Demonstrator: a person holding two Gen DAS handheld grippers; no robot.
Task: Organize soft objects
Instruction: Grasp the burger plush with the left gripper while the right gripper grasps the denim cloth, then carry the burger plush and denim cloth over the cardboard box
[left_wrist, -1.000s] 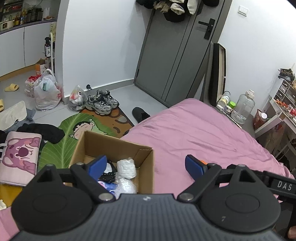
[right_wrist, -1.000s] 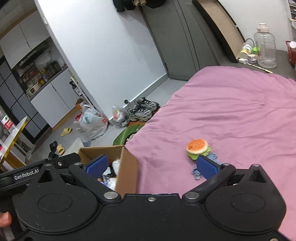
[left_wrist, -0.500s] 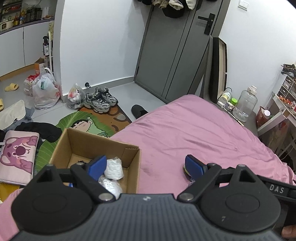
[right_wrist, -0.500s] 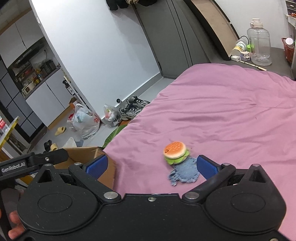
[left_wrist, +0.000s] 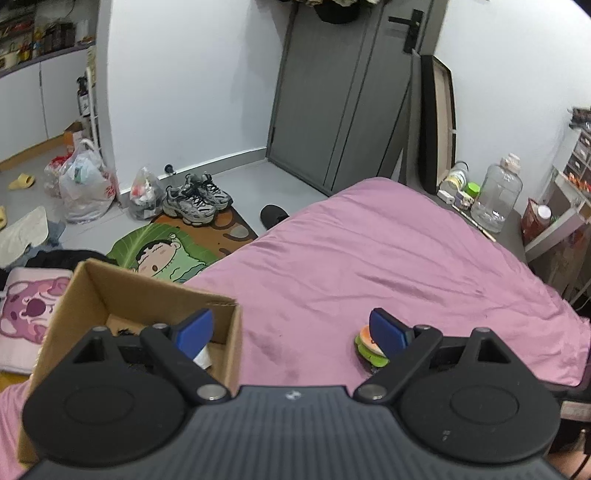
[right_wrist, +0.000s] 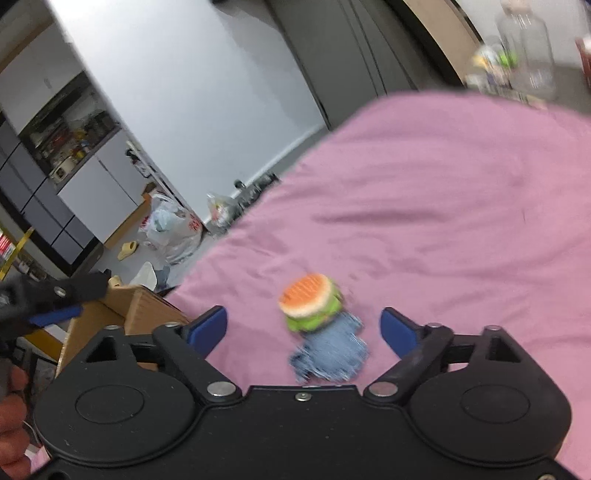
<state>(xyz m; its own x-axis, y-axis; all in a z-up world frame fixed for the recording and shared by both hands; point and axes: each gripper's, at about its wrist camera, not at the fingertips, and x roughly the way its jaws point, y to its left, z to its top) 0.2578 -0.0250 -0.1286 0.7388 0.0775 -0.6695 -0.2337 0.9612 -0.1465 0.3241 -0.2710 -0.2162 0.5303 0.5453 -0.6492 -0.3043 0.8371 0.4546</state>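
Note:
A soft toy burger (right_wrist: 310, 301) with an orange bun and green layer lies on the pink bed cover, against a small blue knitted piece (right_wrist: 330, 350). My right gripper (right_wrist: 304, 332) is open and empty, its jaws wide either side of them. The burger also shows in the left wrist view (left_wrist: 367, 345), partly hidden behind the right fingertip. My left gripper (left_wrist: 291, 328) is open and empty, its left finger over the cardboard box (left_wrist: 147, 291) on the bed's left edge. Something white and something dark lie inside the box, mostly hidden.
The pink bed (left_wrist: 388, 251) stretches ahead and right. On the floor to the left are a cartoon mat (left_wrist: 166, 254), sneakers (left_wrist: 197, 199), plastic bags (left_wrist: 86, 188) and a pink cushion (left_wrist: 27, 310). A grey door (left_wrist: 343, 96) stands ahead; a clear jug (left_wrist: 496, 197) stands at the right.
Both grippers have swung right. The box has slid toward the left in both views, and the burger and blue piece now sit between the right gripper's open jaws.

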